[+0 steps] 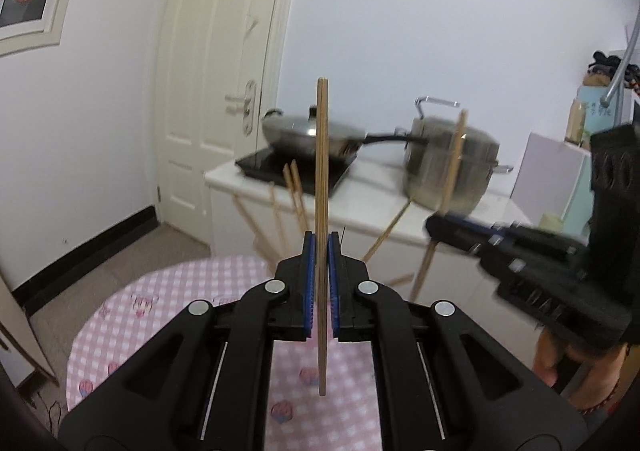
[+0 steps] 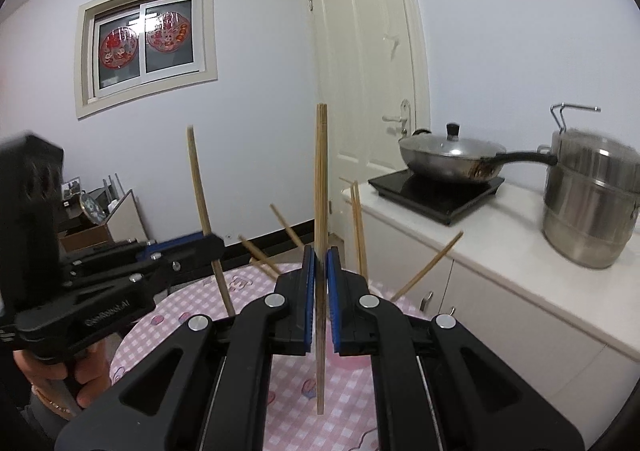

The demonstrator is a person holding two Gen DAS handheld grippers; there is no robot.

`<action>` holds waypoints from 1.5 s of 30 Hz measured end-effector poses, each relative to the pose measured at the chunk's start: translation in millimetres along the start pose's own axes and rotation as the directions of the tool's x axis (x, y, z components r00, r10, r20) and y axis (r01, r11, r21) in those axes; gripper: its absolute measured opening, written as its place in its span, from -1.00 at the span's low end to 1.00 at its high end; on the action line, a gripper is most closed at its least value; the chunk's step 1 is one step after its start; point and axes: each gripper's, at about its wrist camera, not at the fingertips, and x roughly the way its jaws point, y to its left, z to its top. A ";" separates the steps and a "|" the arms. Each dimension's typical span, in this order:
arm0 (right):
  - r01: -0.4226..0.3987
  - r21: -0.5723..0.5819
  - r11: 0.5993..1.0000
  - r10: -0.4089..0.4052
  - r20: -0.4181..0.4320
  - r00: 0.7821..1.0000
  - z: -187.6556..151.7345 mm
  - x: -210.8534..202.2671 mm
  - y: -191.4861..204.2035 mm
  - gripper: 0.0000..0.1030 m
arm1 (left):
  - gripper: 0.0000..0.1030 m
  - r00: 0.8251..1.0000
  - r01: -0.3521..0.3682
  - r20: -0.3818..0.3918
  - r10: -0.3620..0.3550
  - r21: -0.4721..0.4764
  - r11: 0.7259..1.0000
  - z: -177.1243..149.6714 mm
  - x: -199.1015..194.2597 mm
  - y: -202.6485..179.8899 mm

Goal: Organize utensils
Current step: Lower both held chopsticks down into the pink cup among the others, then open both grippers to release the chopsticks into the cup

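White walls and a cream panelled door (image 1: 212, 71) are filling the background of the left wrist view, with a pink checked tabletop (image 1: 168, 303) lying below. The left gripper (image 1: 321, 251) is pinching a wooden chopstick (image 1: 322, 155) upright between its blue-padded jaws, the stick's lower end hanging above the cloth. Behind it, loose chopsticks (image 1: 296, 191) are fanning out at angles; what is holding them cannot be told. At the right, the right gripper (image 1: 444, 227) is reaching in sideways, blurred, gripping another tilted chopstick (image 1: 452, 171). On the white counter (image 1: 360, 211) beyond, a lidded wok (image 1: 304, 131) is sitting on a black induction cooker (image 1: 280, 167), beside a steel stockpot (image 1: 452, 163).

Seen from the right wrist view, a window (image 2: 146, 39) with red paper decorations is showing on the wall. The right gripper (image 2: 321, 263) is clamping a bundle of chopsticks (image 2: 321, 179) upright, its jaws pressed against them. At the left, the left gripper (image 2: 208, 245), held in the person's left hand (image 2: 76, 375), is holding its single chopstick (image 2: 200, 187), leaning slightly. More chopsticks (image 2: 358, 219) are sticking up behind the jaws above the checked tabletop (image 2: 180, 307).
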 end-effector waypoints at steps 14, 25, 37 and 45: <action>0.094 0.020 0.995 -0.095 0.110 0.989 33.6 23.9 -24.0 -0.91 | -0.88 0.989 0.044 0.140 -0.041 -0.018 0.999 42.5 33.1 -8.2; 0.098 0.031 0.995 -0.102 0.166 0.981 29.7 48.7 -27.4 -0.91 | -0.88 0.989 0.004 0.148 -0.001 -0.020 1.000 30.4 74.6 -1.1; 0.085 0.026 0.996 -0.088 0.105 0.991 7.8 68.6 -28.0 -0.91 | -0.88 0.996 -0.017 0.082 0.018 -0.015 1.000 -0.8 95.9 6.3; 0.102 0.009 0.995 -0.102 0.033 0.994 -15.5 79.8 -25.5 -0.90 | -0.88 0.997 -0.022 0.080 0.022 0.008 1.000 -5.9 91.2 7.0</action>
